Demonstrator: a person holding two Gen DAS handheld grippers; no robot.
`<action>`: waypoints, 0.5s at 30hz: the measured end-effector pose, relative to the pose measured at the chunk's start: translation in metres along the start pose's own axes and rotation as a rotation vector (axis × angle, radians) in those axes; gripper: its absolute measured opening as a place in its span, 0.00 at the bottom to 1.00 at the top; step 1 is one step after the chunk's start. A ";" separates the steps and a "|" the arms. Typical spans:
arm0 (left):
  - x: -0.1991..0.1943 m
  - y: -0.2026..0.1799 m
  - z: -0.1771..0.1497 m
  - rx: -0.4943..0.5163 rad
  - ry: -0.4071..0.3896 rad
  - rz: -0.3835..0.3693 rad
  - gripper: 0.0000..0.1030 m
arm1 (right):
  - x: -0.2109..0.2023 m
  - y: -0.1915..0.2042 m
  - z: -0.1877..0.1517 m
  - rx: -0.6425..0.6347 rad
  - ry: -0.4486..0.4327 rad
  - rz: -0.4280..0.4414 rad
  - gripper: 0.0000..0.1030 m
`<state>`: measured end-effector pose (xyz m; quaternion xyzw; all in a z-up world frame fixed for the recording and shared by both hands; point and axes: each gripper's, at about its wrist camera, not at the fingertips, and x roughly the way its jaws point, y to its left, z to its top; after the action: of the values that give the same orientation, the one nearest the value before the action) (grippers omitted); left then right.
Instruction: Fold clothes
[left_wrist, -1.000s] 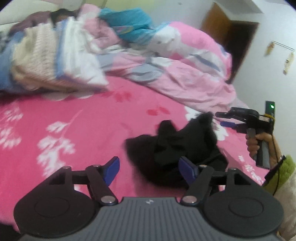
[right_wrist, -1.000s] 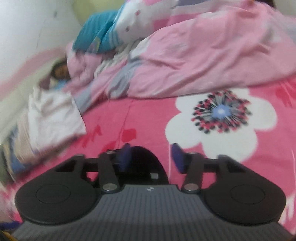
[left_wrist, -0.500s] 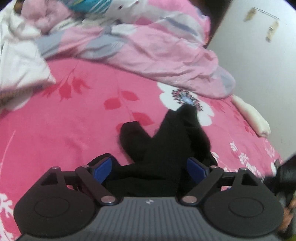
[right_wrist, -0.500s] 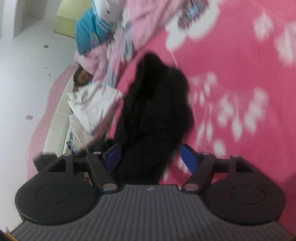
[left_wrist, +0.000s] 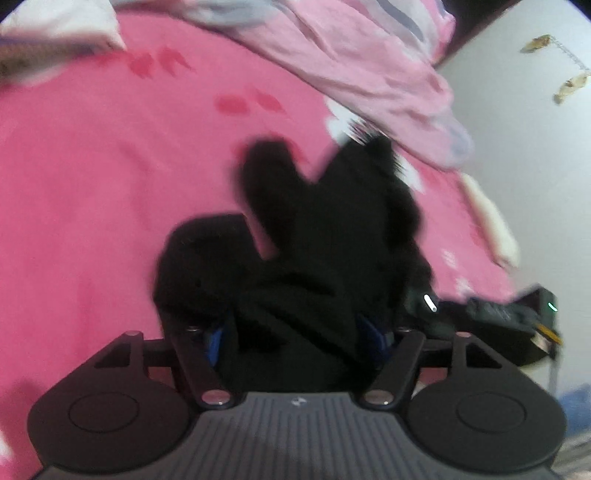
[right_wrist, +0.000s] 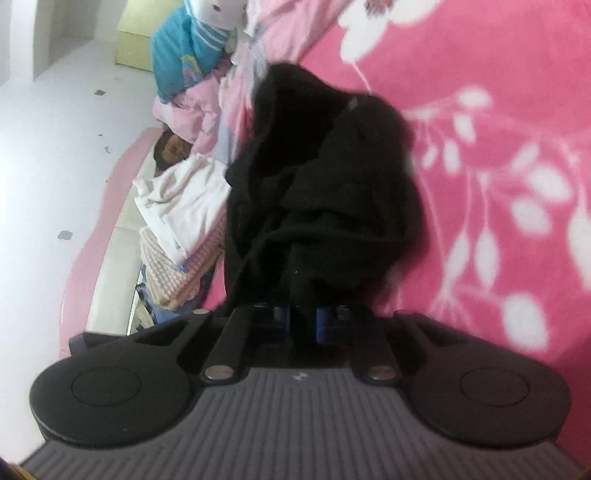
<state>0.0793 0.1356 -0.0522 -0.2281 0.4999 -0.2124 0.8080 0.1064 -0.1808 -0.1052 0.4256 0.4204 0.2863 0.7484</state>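
Since half a second earlier, when both of your grippers sat spread wide short of the cloth, the right gripper (right_wrist: 302, 325) had closed: its blue pads (right_wrist: 323, 325) were nearly together, clenched on a fold of the black garment (right_wrist: 321, 192). Your left gripper (left_wrist: 295, 338) had pushed further in. Its pads (left_wrist: 213, 341) were spread, with the black garment (left_wrist: 317, 251) bunched between them; released, not pinching. The frame had also tilted down, cutting off most of the bedding at the top.

Count: one black garment, crumpled at centre frame in both views, lying on the pink floral bedsheet (left_wrist: 92, 177). Two grippers; the right one showed at the lower right of the left view (left_wrist: 491, 314), at the garment's edge. One pink quilt (left_wrist: 373, 62) across the upper right of the left view. One stack of pale folded clothes (right_wrist: 181, 221) at centre left of the right view. One blue plush toy (right_wrist: 192, 48) at the upper left there.
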 end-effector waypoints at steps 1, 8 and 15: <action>0.002 -0.006 -0.004 0.001 0.020 -0.029 0.65 | -0.004 0.002 0.004 -0.015 -0.011 0.003 0.08; 0.041 -0.069 -0.031 0.081 0.146 -0.246 0.65 | -0.040 0.011 0.040 -0.153 -0.073 -0.064 0.08; 0.031 -0.073 -0.038 0.127 0.113 -0.243 0.70 | -0.071 -0.001 0.062 -0.200 -0.090 -0.150 0.14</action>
<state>0.0495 0.0530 -0.0469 -0.2230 0.4990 -0.3525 0.7596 0.1265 -0.2613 -0.0609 0.3287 0.3865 0.2504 0.8245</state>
